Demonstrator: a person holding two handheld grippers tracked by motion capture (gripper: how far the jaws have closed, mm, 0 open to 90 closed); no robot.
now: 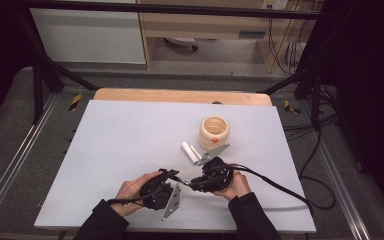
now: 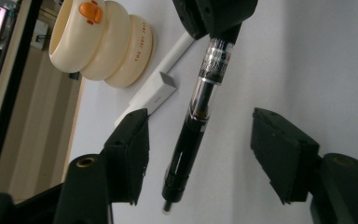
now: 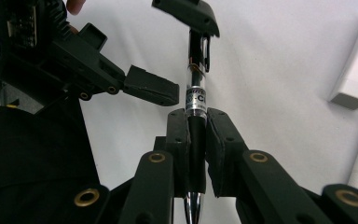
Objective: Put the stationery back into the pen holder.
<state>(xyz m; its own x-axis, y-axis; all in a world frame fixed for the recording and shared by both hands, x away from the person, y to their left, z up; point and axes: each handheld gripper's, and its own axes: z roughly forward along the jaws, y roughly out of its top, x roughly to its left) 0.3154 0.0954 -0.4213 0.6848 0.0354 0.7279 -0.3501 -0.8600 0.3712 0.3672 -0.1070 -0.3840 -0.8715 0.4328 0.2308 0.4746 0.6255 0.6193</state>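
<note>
High view: we see both grippers low over the white worktop (image 1: 130, 135), cup (image 1: 214, 132) beyond | Left gripper view: our left gripper (image 2: 205, 154) has its fingers apart, the pen (image 2: 193, 121) between them untouched | Right gripper view: our right gripper (image 3: 198, 140) has its fingers clamped on the pen (image 3: 196, 102), held above the worktop.

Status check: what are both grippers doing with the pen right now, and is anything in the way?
Right gripper shut on pen, held above the table. Left gripper open, jaws either side of the pen, not touching. White adapter and cup lie beyond, apart.
</note>
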